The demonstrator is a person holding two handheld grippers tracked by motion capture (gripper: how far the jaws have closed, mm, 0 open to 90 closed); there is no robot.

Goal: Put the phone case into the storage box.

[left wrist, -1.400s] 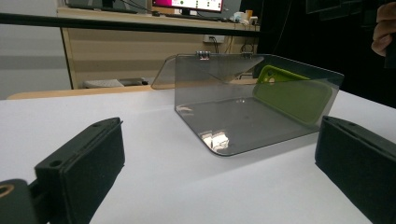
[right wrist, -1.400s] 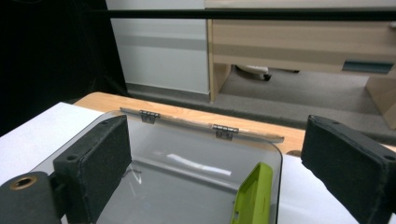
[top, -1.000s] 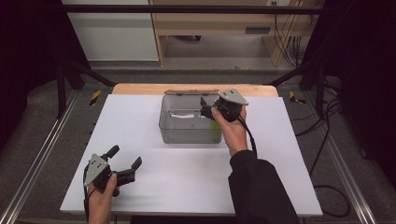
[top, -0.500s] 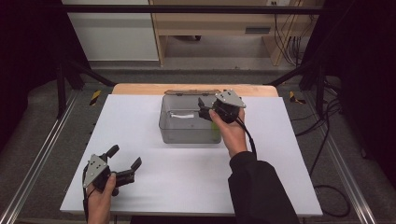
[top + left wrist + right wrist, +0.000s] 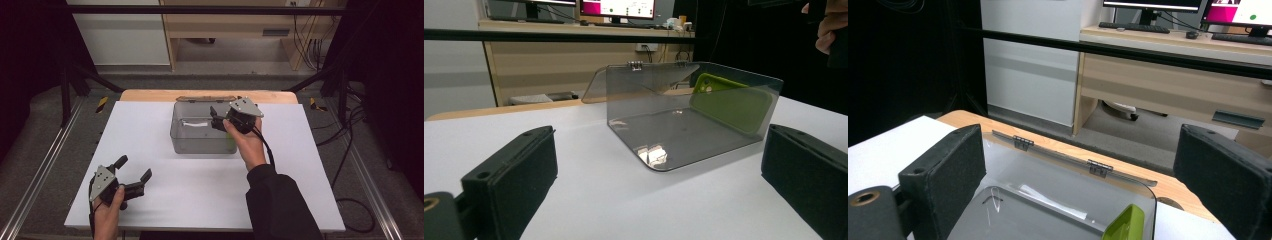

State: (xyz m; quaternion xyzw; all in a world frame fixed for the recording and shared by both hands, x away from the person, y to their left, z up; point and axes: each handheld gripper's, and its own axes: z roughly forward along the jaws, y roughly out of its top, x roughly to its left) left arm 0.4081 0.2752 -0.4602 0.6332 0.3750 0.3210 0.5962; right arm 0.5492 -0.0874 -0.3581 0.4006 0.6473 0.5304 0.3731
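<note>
A clear grey box [image 5: 200, 137] stands at the table's middle back, its hinged lid [image 5: 205, 98] lying open behind it. A flat green piece shaped like a phone case [image 5: 729, 102] leans against the inside of its right wall; I also see this green piece [image 5: 230, 145] from above and its top edge [image 5: 1123, 225] from the right gripper view. My right gripper [image 5: 214, 119] hovers open over the box's right rear part, with nothing between its jaws [image 5: 1080, 145]. My left gripper [image 5: 134, 167] rests open near the front left corner, facing the box [image 5: 659, 142].
The white table top [image 5: 150, 125] has free room around the box. A wooden strip [image 5: 150, 95] runs along its far edge, with a metal rail [image 5: 45, 165] on the left. Beyond it stand a desk [image 5: 1198, 75] and cables [image 5: 350, 165].
My right gripper has edged slightly left over the box. The left gripper has barely moved, and both stay open.
</note>
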